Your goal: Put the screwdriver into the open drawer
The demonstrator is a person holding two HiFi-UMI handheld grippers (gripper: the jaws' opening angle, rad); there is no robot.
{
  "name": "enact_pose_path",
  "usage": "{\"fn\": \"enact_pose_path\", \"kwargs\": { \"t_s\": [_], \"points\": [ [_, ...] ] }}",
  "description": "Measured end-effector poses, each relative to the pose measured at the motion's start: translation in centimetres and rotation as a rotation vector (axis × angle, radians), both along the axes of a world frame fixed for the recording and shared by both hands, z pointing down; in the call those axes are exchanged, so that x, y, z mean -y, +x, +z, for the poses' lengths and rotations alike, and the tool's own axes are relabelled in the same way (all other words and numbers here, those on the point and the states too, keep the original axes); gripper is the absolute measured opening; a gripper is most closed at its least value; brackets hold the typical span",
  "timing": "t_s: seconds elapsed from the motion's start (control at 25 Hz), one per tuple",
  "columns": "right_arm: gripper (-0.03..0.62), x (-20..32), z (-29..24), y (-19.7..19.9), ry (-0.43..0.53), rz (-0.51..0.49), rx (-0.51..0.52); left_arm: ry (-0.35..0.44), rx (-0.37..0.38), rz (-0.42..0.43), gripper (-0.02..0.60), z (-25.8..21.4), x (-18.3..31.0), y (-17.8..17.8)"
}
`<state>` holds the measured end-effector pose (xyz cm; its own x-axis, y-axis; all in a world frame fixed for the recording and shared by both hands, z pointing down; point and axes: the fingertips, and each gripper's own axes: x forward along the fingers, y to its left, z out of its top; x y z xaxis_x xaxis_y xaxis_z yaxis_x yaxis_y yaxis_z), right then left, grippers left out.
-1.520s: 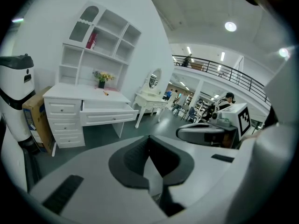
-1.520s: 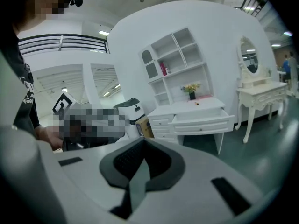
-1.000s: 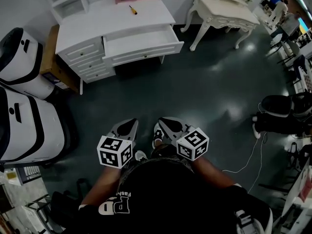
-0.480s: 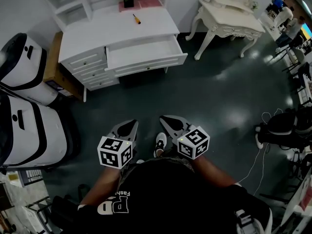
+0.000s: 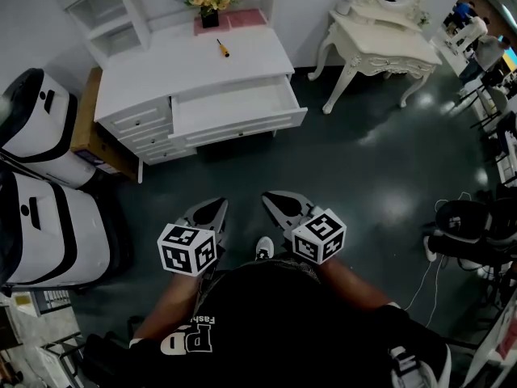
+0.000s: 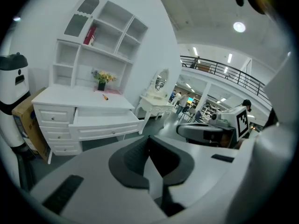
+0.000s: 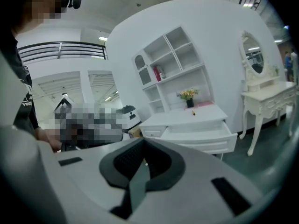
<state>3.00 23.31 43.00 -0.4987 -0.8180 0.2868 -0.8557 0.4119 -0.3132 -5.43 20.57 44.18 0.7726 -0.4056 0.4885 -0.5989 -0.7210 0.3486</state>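
Observation:
A small screwdriver (image 5: 221,48) with a yellow and dark handle lies on top of the white desk (image 5: 161,67), near its back edge. It also shows as a small speck, the screwdriver (image 6: 105,97) in the left gripper view and the screwdriver (image 7: 194,112) in the right gripper view. Below the desktop the open drawer (image 5: 234,103) stands pulled out and looks empty. My left gripper (image 5: 216,206) and right gripper (image 5: 271,197) are held side by side over the dark floor, far short of the desk. Both are shut with nothing in them.
A cream vanity table (image 5: 380,35) with a mirror stands right of the desk. Two white machines (image 5: 36,176) and a cardboard box (image 5: 85,120) crowd the left side. Flowers (image 5: 208,1) and a pink mat (image 5: 238,18) sit behind the screwdriver. Cables and gear (image 5: 472,241) lie at right.
The desk and drawer have slid lower in the head view, with more of the shelf unit behind them showing. Both grippers stay shut and side by side.

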Motion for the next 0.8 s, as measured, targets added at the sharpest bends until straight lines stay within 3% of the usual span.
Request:
{"fn": "enact_pose_path", "kwargs": {
  "t_s": [0.44,0.8],
  "points": [
    [0.009,2.6,-0.1,4.8,0.017,-0.023,0.018,0.033,0.008,-0.027,0.011,-0.5,2.6,4.9],
    [0.009,3.4,-0.1,6.2,0.023,-0.031,0.057,0.045,0.034,-0.053,0.011,-0.7,3.5,5.9]
  ]
}}
